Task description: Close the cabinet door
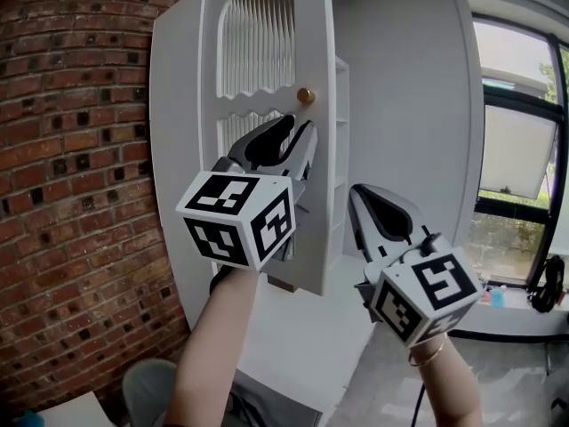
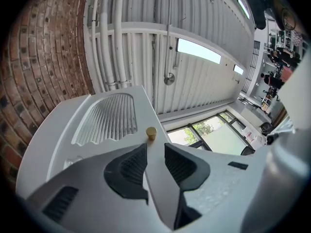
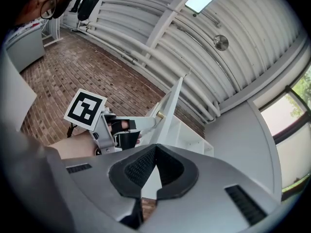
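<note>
Red brick wall (image 1: 71, 194) at far left. White cabinet door (image 1: 258, 38) beside it stands swung wide, shelves (image 1: 340, 132) exposed behind its edge, so closing not yet done by my reading. My left gripper (image 1: 300, 124) raised just below brass knob (image 1: 305, 95), jaws apart, door edge showing in gap, contact unclear. My right gripper (image 1: 357, 190) clenched on nothing, near door's free edge. Whole swing shut remains.

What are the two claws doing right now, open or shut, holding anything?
Left claw: open, with the edge of the cabinet door between its tips.
Right claw: shut, holding nothing.
</note>
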